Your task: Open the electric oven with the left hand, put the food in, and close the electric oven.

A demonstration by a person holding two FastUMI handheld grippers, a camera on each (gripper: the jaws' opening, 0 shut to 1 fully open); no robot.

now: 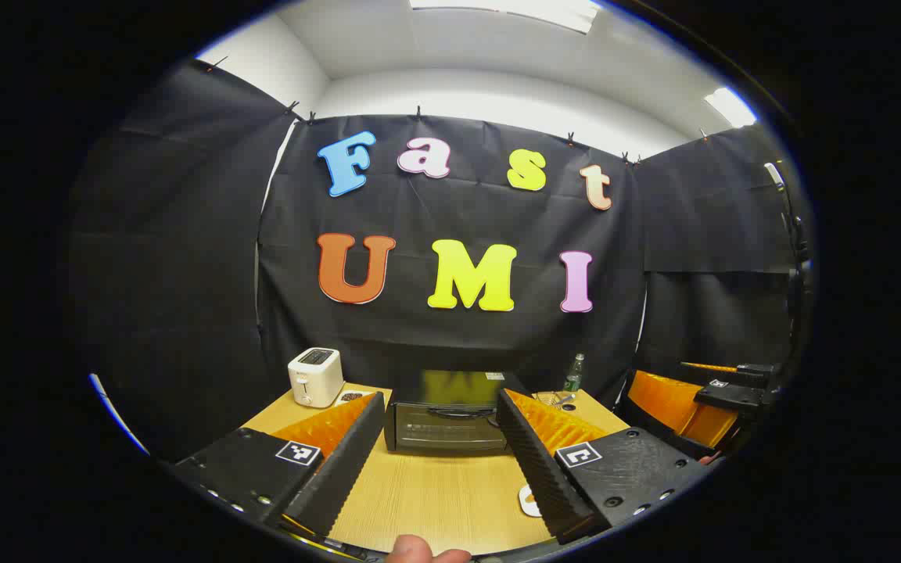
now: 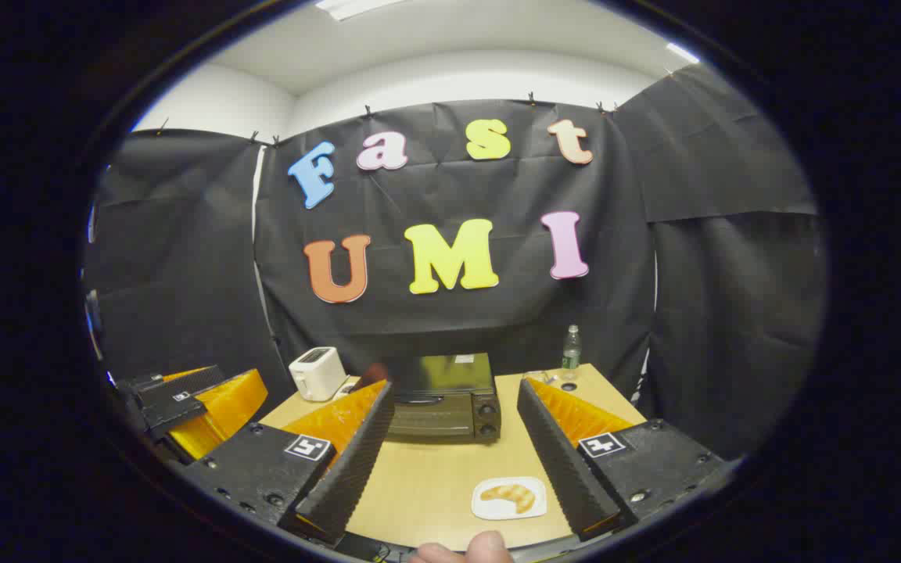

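both hand-held grippers, left [image 1: 443, 457] and right [image 2: 454, 453], gape wide, empty, before the shut oven [image 2: 444, 407].

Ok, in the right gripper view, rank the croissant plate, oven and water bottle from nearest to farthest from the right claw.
1. Croissant plate: nearest, on the table between the right claw's fingers.
2. Oven: table centre, door closed.
3. Water bottle: farthest, back right corner by the cloth wall.

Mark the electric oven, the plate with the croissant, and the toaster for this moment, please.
Electric oven [image 2: 441, 418], right gripper view, on its closed front door.
Plate [image 2: 491, 508], right gripper view, on its bare left rim beside the croissant [image 2: 509, 494].
Toaster [image 1: 314, 377], left gripper view, on its front face.
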